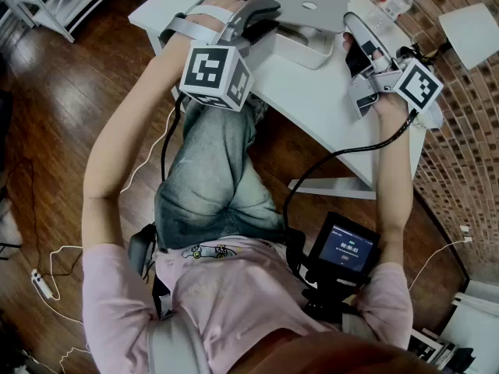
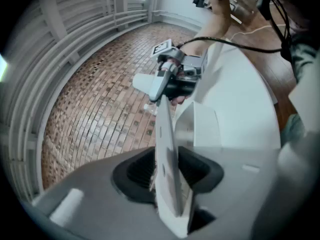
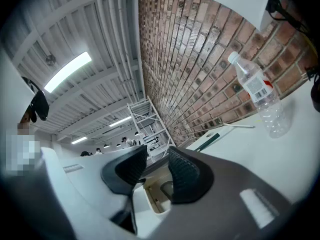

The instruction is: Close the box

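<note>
Box [image 1: 312,49] of white card, seen at top centre of the head view on a smooth white table [image 1: 327,115], thin stiff lid [image 1: 300,2] open. Left gripper [image 1: 265,10] set over the lid's edge, ribbed black pads [image 2: 140,171] spread either side without pressing, probably to swing it down. Right gripper [image 1: 355,41] kept beside the box's right wall, fingers parted, pinching nothing, likely to steady it.

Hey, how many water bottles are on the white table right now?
1. A clear plastic bottle stands on the white table, near its far edge by the brick wall. Others may be hidden from view.
</note>
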`<state>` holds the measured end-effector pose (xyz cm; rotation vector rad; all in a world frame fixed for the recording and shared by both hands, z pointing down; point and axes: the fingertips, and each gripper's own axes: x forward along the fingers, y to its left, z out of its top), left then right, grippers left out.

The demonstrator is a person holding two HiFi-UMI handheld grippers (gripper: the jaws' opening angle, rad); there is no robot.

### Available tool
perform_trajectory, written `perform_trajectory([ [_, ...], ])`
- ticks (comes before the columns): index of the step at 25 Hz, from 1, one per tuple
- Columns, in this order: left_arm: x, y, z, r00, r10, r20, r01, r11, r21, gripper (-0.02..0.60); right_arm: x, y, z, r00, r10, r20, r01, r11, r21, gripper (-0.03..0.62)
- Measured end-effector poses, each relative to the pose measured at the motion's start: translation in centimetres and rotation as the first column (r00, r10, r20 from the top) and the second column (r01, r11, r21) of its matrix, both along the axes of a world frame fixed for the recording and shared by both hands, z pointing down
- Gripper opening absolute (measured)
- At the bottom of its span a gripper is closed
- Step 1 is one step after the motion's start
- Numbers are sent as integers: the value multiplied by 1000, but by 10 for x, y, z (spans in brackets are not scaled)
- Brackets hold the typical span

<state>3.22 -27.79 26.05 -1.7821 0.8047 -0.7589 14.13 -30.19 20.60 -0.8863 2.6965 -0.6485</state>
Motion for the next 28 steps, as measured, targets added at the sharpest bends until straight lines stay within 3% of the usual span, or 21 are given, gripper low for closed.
perform_trajectory([
  [3,6,-4,4,998,-17,55,16,1000,10,140,-3,4,-7,1000,-26,-1,26,999,22,138],
  [5,9,-9,9,994,-41,105,38,999,23,83,-10,8,-11,999,-49,-15,49,998,38,135],
  [9,5,-21,10,974,-122,193,101,988,115,50,-16,11,-8,997,-67,-32,68,997,30,135],
  [13,6,-23,13,979,-94,183,80,993,86,50,-2,7,6,997,-24,-79,24,1000,-2,135],
  [16,5,-23,13,981,-80,179,65,994,84,49,18,-1,26,997,29,-75,-38,991,-128,127],
  [18,2,-24,12,979,-87,183,72,994,86,49,31,-7,39,997,60,39,-47,957,-285,130],
  [19,2,-24,12,979,-85,183,71,994,86,49,35,-9,44,992,68,108,-25,933,-360,169],
  [21,3,-22,12,981,-75,176,60,994,91,49,34,-5,54,981,34,193,59,888,-456,169],
  [25,-1,-22,10,983,-86,165,64,989,136,49,16,11,67,972,-82,222,190,829,-525,121],
  [28,-3,-21,10,986,-85,145,64,987,144,49,3,14,66,954,-113,278,250,811,-529,121],
])
